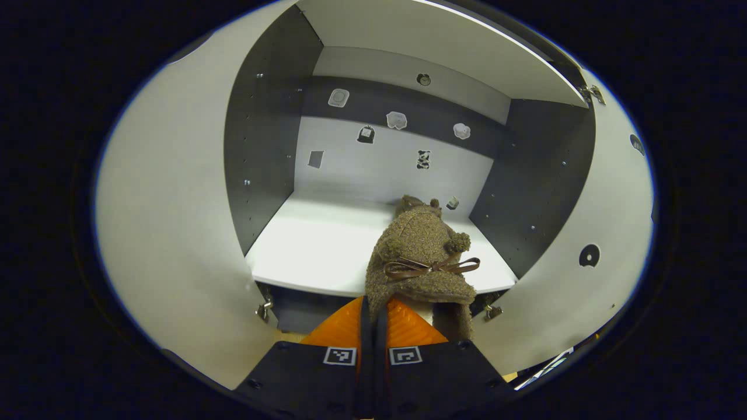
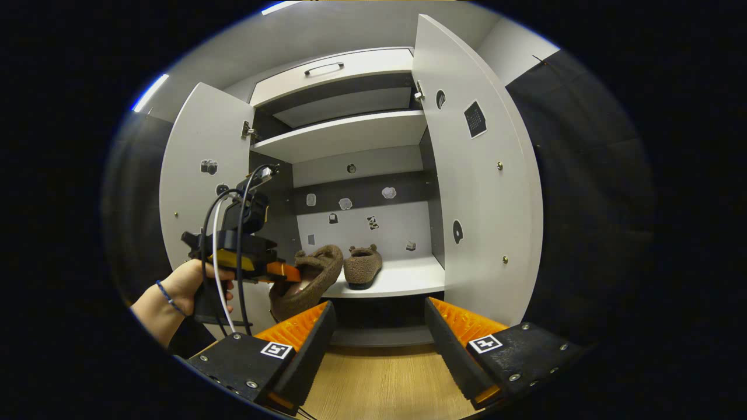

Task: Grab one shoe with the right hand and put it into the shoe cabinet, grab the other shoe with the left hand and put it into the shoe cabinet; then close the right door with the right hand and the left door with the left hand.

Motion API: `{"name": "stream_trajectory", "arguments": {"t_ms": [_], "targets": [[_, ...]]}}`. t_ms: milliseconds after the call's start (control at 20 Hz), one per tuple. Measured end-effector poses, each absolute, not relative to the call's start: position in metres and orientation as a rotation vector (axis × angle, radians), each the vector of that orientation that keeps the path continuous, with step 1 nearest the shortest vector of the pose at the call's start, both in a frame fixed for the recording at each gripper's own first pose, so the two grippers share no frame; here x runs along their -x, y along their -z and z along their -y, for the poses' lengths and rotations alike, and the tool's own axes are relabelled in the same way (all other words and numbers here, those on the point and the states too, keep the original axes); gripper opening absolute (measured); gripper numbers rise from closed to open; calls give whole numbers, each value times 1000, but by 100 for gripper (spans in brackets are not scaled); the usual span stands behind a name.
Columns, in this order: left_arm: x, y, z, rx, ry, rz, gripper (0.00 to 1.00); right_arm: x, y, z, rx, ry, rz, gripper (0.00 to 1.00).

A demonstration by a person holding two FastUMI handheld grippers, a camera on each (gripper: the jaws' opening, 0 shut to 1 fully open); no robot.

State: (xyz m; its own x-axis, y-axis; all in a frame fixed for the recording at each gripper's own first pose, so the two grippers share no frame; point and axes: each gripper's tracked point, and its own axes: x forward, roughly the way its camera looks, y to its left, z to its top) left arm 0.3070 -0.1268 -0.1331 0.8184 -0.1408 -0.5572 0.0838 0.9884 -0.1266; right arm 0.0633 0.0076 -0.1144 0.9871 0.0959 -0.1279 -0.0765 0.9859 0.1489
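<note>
Shoe cabinet: pale carcass with dark inner side walls, both doors standing open; left door and right door each swung wide, small stickers on their inner faces and on the back panel. Contents, lower shelf: one brown fleecy shoe resting flat on the shelf, toe outward, toward the right half. Upper shelf above it, a drawer front with a handle at the top. Second brown fleecy shoe, with a thin brown bow across its upper and a pompom at the side: held at the front edge of the lower shelf, heel end low and outside the cabinet, toe reaching in over the shelf board; not lying flat. Left gripper: jaws closed tight on the edge of this second shoe; seen from the right gripper view it is held by a hand wearing a thin wrist cord, cables looping above it. Right gripper: jaws wide apart, holding nothing, positioned in front of the cabinet over a wooden floor
</note>
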Motion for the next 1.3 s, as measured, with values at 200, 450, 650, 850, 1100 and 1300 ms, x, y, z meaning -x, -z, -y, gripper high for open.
{"name": "stream_trajectory", "arguments": {"t_ms": [200, 450, 650, 850, 1100, 1300], "targets": [[-359, 141, 113, 77, 81, -614, 6, -64, 121, -8, -130, -90, -153, 94], [-415, 162, 90, 86, 15, -660, 6, -70, 129, -11, -131, -102, -168, 94], [-443, 169, 85, 104, -4, -665, 7, -76, 136, -10, -158, -107, -186, 94], [-453, 179, 76, 72, -45, -693, 10, -77, 137, -7, -161, -106, -191, 94], [-445, 131, 88, -18, -22, -582, 76, -72, 137, -3, -175, -100, -188, 94], [-417, 78, 113, -47, 38, -451, 91, -65, 133, 3, -183, -92, -180, 94]]}}
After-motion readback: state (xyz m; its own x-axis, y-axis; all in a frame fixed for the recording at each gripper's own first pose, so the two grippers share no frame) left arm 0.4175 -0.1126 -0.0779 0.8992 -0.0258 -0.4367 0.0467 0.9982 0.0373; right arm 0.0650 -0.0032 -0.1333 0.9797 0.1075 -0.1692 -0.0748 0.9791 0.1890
